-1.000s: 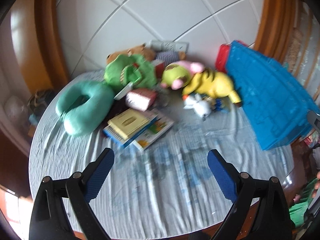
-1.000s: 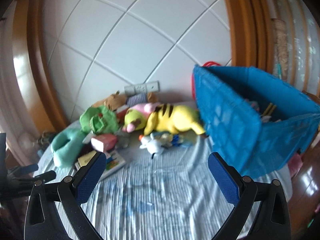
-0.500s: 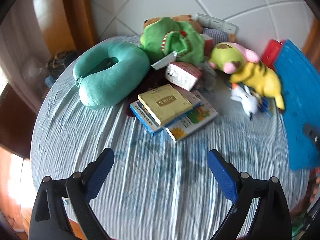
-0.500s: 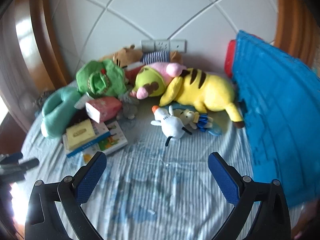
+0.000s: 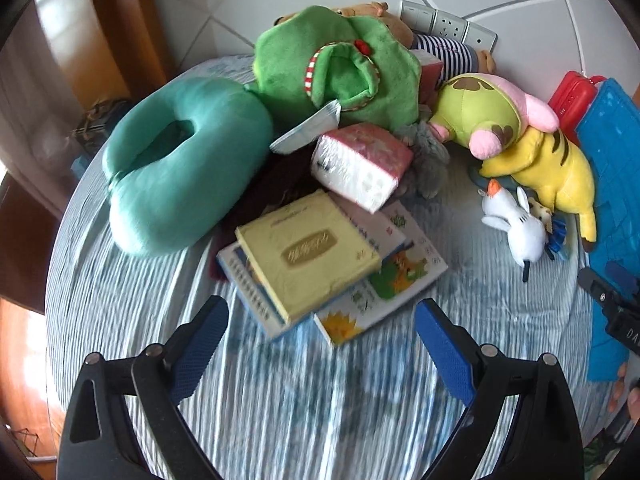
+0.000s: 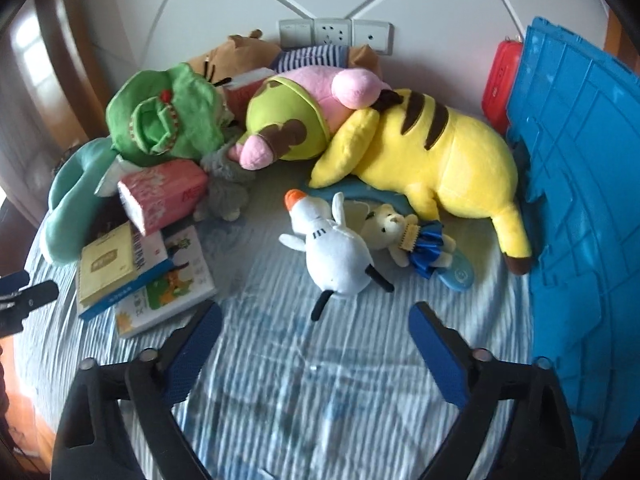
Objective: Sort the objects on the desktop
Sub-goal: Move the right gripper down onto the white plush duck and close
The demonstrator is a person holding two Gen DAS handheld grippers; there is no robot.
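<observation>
Right wrist view: right gripper (image 6: 314, 334) spread, empty, jaws just been closing a bit, nothing between them. White bird plush (image 6: 334, 252) at frame centre on the striped surface (image 6: 320, 400), just above the gripper; bin (image 6: 580, 200) far right. Plush looks light, soft, squashy, so pinch the body. Left gripper (image 5: 320, 328) spread, empty, below the books (image 5: 308, 256); stiff, flat, take by an edge.

White panelled wall w/ thin curved seams (image 6: 224, 12) ahead of gripper; white triple switch-and-socket plate (image 6: 335, 34) low on it. Glossy brown wood frame (image 5: 120, 20) far left, daylight glare. Round table, blue-white striped cloth (image 6: 320, 396) directly below.
</observation>
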